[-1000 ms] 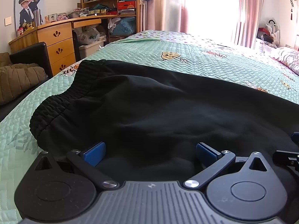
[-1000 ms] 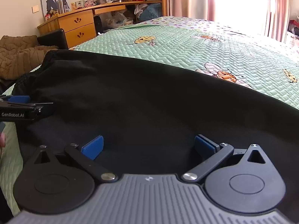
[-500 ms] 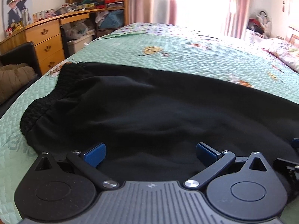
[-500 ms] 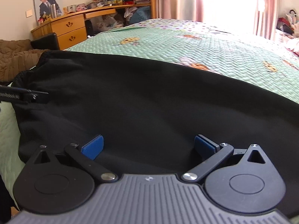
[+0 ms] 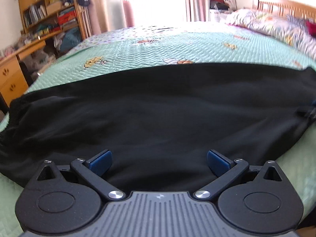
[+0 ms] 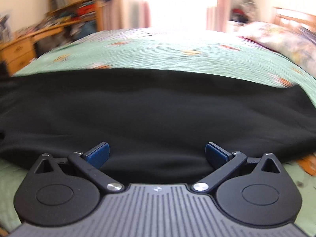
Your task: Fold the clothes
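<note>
1. A long black fabric garment (image 5: 158,106) lies flat across the near side of a bed under a mint-green quilted bedspread with bee motifs (image 5: 158,47), running from far left to far right
2. The left gripper (image 5: 159,161) hangs at the garment's near edge, blue-padded fingers (image 5: 99,161) spread wide with nothing between them
3. The right gripper (image 6: 157,154) sits likewise over the near hem, its jaws wide apart and empty; this view is motion-blurred
4. A wooden desk with drawers (image 5: 11,75) stands far left, a floral pillow (image 5: 276,25) far right
</note>
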Available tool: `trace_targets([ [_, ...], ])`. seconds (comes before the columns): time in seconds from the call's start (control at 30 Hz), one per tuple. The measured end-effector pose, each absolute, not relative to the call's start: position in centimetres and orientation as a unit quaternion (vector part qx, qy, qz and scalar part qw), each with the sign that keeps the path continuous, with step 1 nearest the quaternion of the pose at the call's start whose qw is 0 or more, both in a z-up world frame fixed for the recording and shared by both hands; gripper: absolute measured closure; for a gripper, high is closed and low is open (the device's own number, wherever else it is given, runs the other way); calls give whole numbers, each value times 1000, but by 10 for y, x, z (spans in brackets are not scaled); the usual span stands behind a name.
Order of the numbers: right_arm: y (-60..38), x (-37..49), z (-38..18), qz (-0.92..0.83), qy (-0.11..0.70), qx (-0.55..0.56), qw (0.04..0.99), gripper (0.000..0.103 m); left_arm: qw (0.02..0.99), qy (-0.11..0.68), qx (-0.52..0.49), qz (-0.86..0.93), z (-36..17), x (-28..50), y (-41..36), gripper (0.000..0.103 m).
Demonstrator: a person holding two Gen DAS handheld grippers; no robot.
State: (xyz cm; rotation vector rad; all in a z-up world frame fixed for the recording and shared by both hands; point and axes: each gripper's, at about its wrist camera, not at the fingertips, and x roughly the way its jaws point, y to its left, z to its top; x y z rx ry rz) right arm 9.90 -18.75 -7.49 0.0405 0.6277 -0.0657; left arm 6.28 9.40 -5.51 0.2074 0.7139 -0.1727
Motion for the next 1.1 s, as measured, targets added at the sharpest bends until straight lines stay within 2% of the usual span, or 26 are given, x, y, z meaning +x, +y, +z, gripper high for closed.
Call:
trace_targets([
  [0.1,-216,92,-73,-90,294,38,951,0,935,338,83,-66,-44,62,90,1],
  [0.2,-224,91,-70,-61,267,74,959,0,942,314,84,-81,-33,57,74,1],
  [0.37,-236,104,-87,-40,283,27,958,0,921,344,148,-113,-55,59,33,1],
  [0.5,-263,106,-94,-67,284,1,957,0,926,338,137,-102,-58,52,28,1],
  [0.6,-307,105,-93,-143,289,18,946,0,932,325,122,-105,-47,56,24,1],
  [0.73,-334,122,-79,-123,271,81,951,0,931,303,137,-152,-40,65,-5,1],
  [0.87,-336,138,-92,-73,312,35,947,0,912,324,184,-170,-57,70,-33,1],
  [0.93,-350,122,-104,-92,315,4,945,0,912,325,181,-173,-62,67,-34,1],
  [1.03,-388,81,-112,-133,263,23,955,0,914,336,146,-175,-68,70,-27,1],
  [1.1,-404,68,-109,-186,256,38,948,0,915,343,128,-170,-70,72,-26,1],
])
